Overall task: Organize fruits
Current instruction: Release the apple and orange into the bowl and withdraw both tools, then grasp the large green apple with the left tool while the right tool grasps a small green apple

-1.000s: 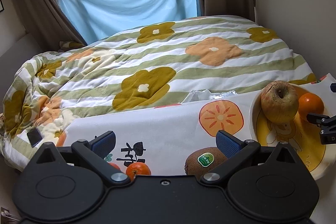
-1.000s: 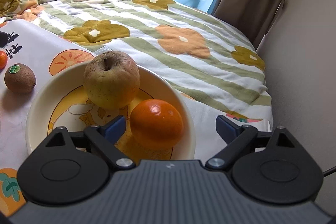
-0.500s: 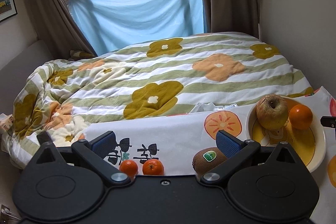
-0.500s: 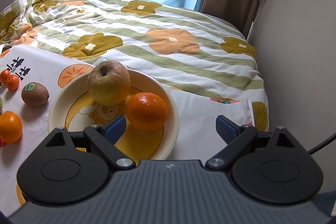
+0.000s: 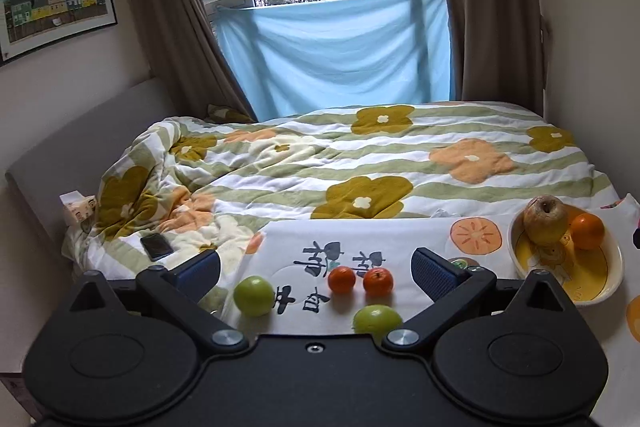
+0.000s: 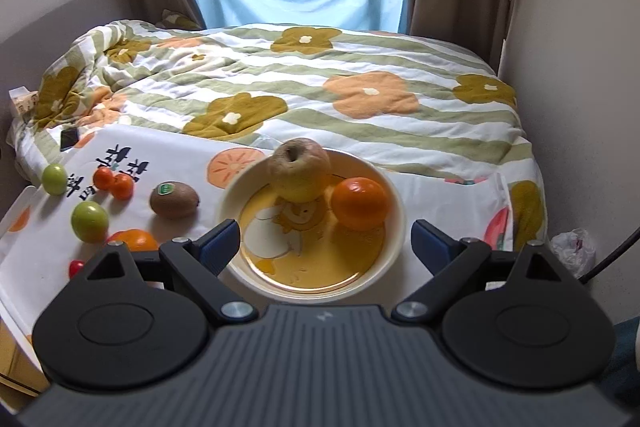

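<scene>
A cream bowl (image 6: 394, 227) with a yellow inside holds a yellowish apple (image 6: 299, 174) and an orange (image 6: 360, 203); it also shows at the right in the left wrist view (image 5: 612, 281). On the printed cloth (image 6: 176, 155) lie a kiwi (image 6: 174, 200), two small tangerines (image 6: 114, 182), two green fruits (image 6: 89, 221) (image 6: 54, 179), another orange (image 6: 132, 239) and a small red fruit (image 6: 75, 267). My right gripper (image 6: 325, 245) is open and empty, held just before the bowl. My left gripper (image 5: 315, 269) is open and empty above the tangerines (image 5: 360, 279) and green fruits (image 5: 254, 295).
The cloth lies at the foot of a bed with a flowered striped quilt (image 5: 400, 163). A phone (image 5: 157, 246) lies on the quilt at the left. A wall (image 6: 580, 67) is close on the right. A white plastic bag (image 6: 572, 255) lies beside the bed.
Both grippers have pulled back and up from the cloth. More fruit and the window now show. The bowl looks smaller in both views. Both jaws stayed open.
</scene>
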{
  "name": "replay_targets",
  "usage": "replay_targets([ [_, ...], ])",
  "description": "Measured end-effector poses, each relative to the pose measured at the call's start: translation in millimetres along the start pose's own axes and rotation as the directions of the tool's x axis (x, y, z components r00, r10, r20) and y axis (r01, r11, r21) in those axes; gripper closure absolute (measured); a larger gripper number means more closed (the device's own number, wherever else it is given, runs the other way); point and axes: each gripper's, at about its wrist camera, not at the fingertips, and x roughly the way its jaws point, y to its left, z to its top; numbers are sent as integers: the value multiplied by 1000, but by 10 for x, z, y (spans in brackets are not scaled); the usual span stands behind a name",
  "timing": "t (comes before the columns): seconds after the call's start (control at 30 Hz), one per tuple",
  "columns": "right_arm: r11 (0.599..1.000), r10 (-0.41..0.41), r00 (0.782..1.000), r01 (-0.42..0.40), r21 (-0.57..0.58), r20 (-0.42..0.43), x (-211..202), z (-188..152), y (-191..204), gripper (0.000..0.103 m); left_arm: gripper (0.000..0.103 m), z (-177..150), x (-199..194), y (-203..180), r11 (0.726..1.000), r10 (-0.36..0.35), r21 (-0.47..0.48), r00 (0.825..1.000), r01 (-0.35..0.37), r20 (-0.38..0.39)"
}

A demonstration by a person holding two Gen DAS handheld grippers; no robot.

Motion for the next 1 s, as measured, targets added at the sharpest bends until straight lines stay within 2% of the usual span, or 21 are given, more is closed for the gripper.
replay_targets([
  [0.2, 999, 50, 999, -50, -20, -5, -27, -33, 505, 0, 0, -133, 23, 326, 1000, 2, -1, 1000, -2, -28],
  [0.37, 998, 67, 998, -67, -19, 4, -38, -81, 1000, 0, 0, -215, 120, 628, 998, -18, 64, 1000, 19, -17],
  [0.53, 998, 67, 998, -67, 16, 5, 6, -114, 1450, 0, 0, -279, 327, 924, 988, -74, 137, 997, 77, -27],
  [0.73, 997, 42, 999, -42, 63, -11, 165, -194, 1948, 0, 0, -391, 675, 1165, 959, -137, 244, 989, 144, -47],
  [1.0, 995, 8, 999, -4, 99, -44, 420, -314, 2428, 0, 3, -473, 1144, 1285, 897, -232, 370, 970, 243, -73],
])
